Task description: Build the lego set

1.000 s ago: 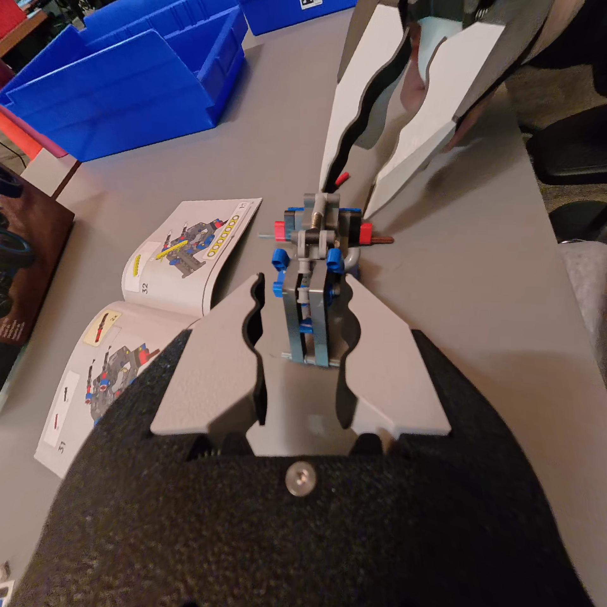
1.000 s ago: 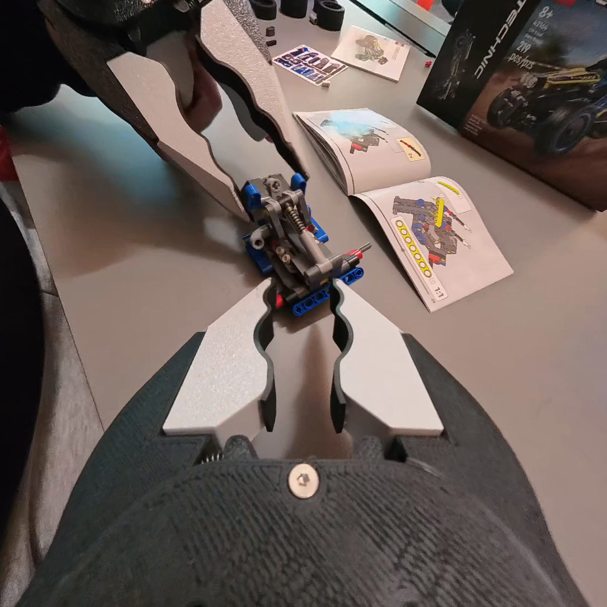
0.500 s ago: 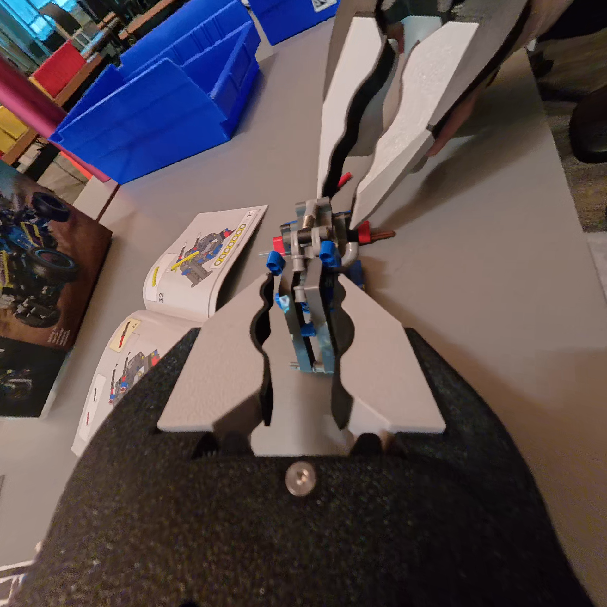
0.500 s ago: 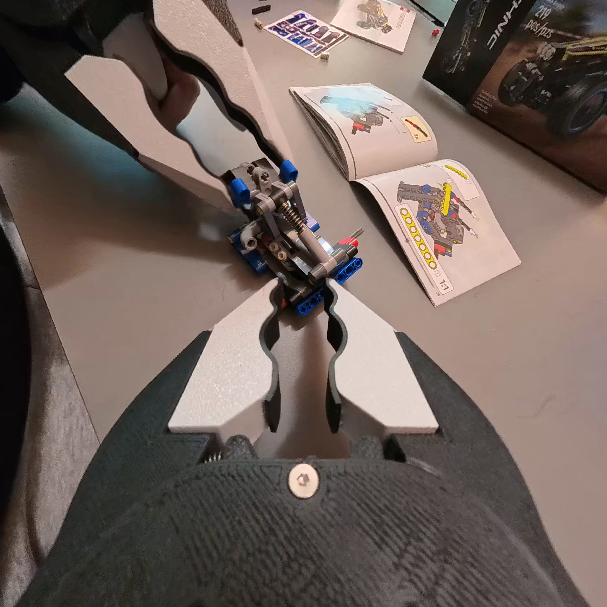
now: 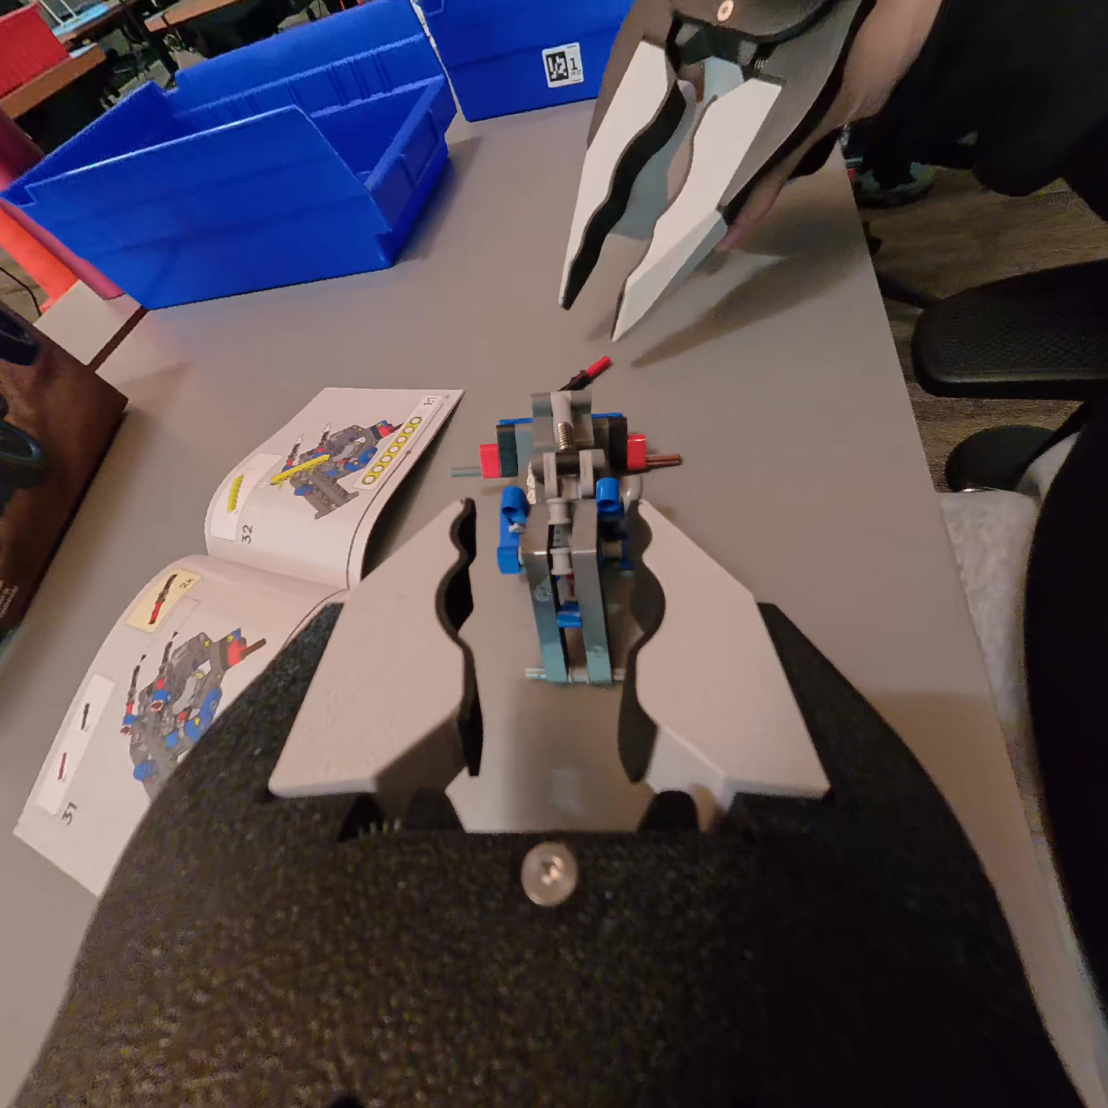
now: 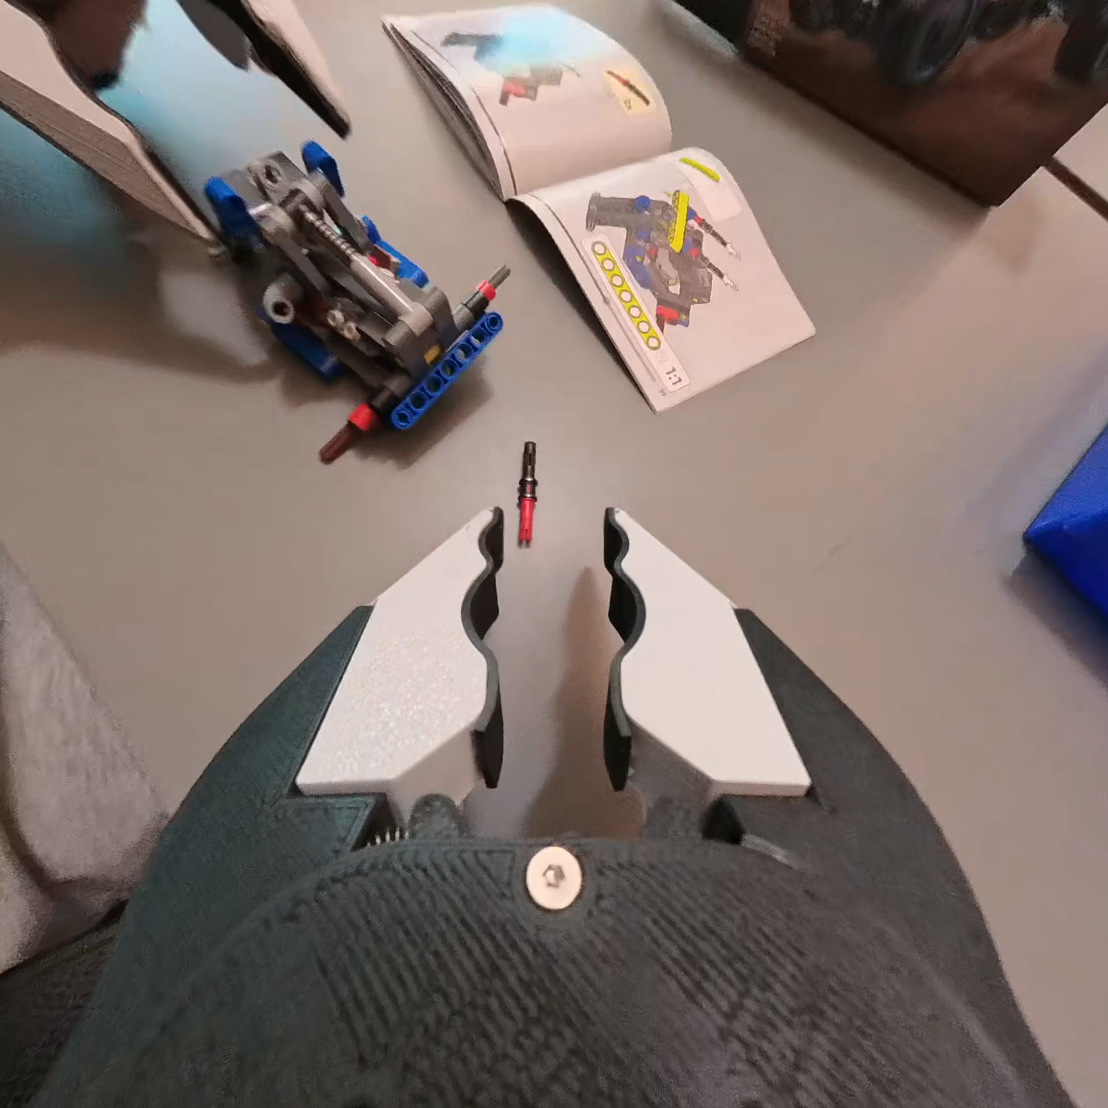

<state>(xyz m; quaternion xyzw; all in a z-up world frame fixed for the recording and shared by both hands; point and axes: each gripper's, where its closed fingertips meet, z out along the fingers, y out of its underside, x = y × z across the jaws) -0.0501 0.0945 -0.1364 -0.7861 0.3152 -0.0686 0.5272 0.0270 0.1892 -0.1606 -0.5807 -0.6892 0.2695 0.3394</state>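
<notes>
A partly built brick model (image 5: 566, 527) of grey beams, blue connectors, red bushes and a metal spring stood on the grey surface (image 5: 749, 479), about midway across it. It had a blue perforated beam along one end and a dark axle poking out beside a red bush. The left gripper (image 5: 554, 509) was open around the model's narrow grey end, with clear space at the left pad; the right pad was blurred and partly behind the parts, so contact there could not be judged, though it looked slack. The right gripper (image 6: 551, 515) was open with nothing in its grasp, its tips hovering over a small red-and-black pin (image 6: 527, 494) lying loose on the surface just ahead of the left tip. An open instruction booklet (image 5: 288, 539) lay beside the model, its lower page partly covered by the left gripper's body. Blue bins (image 5: 240, 162) sat at the far edge, and a dark printed box (image 6: 929, 78) was cut off at the frame.
</notes>
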